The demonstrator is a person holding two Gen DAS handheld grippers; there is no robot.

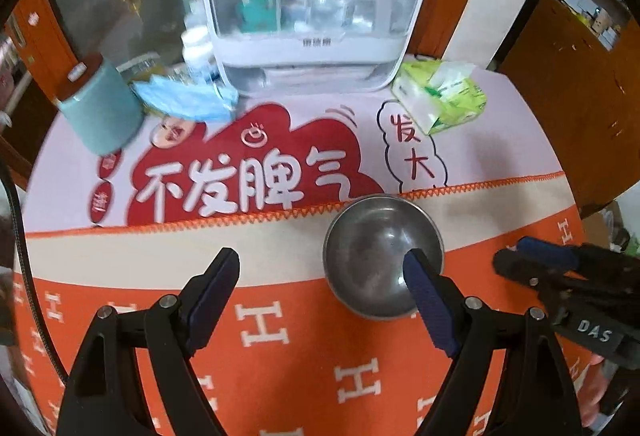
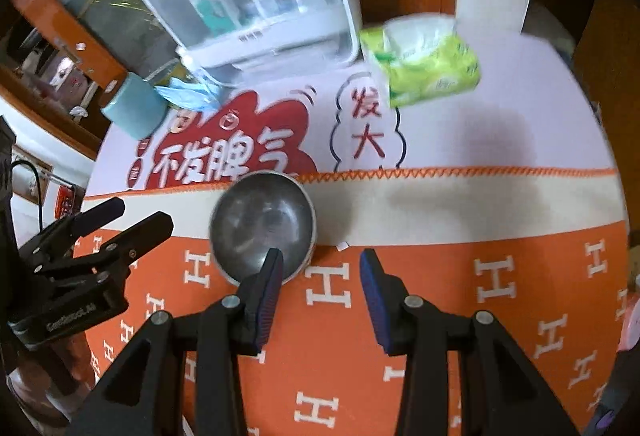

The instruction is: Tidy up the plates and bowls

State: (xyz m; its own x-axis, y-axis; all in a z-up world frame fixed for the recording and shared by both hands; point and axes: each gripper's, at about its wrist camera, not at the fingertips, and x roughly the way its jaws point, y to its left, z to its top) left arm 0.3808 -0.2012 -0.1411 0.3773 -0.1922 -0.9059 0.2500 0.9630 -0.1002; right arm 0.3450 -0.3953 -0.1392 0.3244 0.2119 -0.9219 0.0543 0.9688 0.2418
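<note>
A small steel bowl [image 1: 376, 252] [image 2: 260, 220] stands upright and empty on the orange cloth [image 1: 304, 348], at the cloth's cream band. My left gripper [image 1: 320, 268] is open wide above the cloth. Its right fingertip [image 1: 416, 268] shows in front of the bowl's near right rim, and the bowl lies mostly outside the jaws. My right gripper [image 2: 320, 260] is open too, with only cloth between its pads. Its left fingertip [image 2: 274, 260] overlaps the bowl's near rim. Each gripper appears in the other's view: the right gripper [image 1: 512, 256] and the left gripper [image 2: 140, 213]. No plates are in view.
A white translucent storage box [image 1: 312, 47] with bottles inside stands at the back. Beside it are a green tissue pack [image 1: 436, 95], a blue face mask [image 1: 184, 99], small white bottles [image 1: 196, 51] and a teal cup [image 1: 100, 107]. A pink printed mat [image 1: 500, 139] lies under the cloth.
</note>
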